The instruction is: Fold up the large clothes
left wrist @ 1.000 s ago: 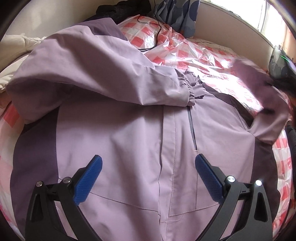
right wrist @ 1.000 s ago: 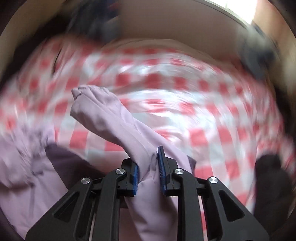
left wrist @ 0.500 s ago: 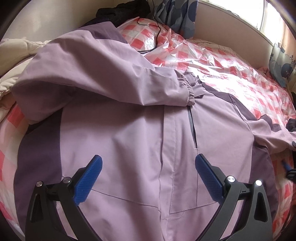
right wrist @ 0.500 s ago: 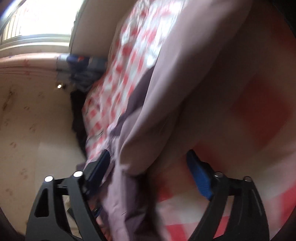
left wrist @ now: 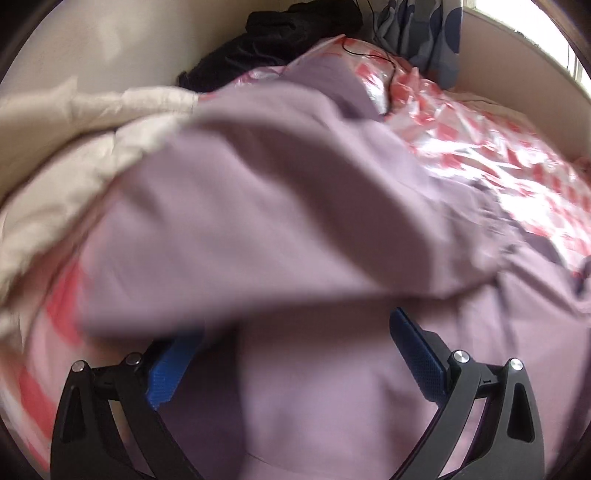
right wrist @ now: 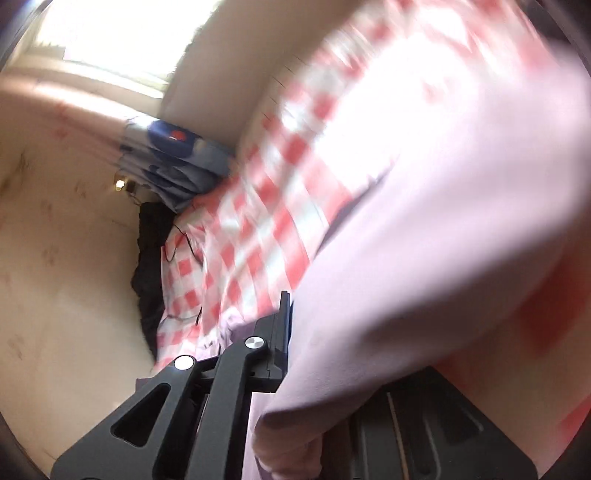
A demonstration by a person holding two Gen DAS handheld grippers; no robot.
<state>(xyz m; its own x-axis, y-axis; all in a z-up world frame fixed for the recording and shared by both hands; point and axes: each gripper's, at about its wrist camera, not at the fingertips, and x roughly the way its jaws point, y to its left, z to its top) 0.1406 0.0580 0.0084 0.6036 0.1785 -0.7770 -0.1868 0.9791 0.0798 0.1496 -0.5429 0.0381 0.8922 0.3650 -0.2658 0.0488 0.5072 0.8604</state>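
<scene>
A lilac jacket (left wrist: pixel 332 387) with darker purple panels lies spread on the bed. One sleeve (left wrist: pixel 280 206) is folded across its chest. My left gripper (left wrist: pixel 295 328) hovers open just over the jacket body, and the edge of the folded sleeve covers the tip of its left blue pad (left wrist: pixel 166 373). In the right wrist view, my right gripper (right wrist: pixel 295 310) is shut on the other lilac sleeve (right wrist: pixel 443 240). That cloth drapes over and hides its right finger. Both views are blurred by motion.
A red-and-white checked cover (left wrist: pixel 498 155) lies under the jacket. A cream duvet (left wrist: pixel 74 147) is bunched at the left. Black clothing (left wrist: pixel 280 33) and a blue patterned cloth (left wrist: pixel 432 33) sit at the head by the wall (right wrist: pixel 55 258), with a thin black cable (right wrist: pixel 192 258).
My left gripper has moved up the jacket to the folded sleeve, still open. My right gripper opened around the far sleeve half a second ago and has shut on it again.
</scene>
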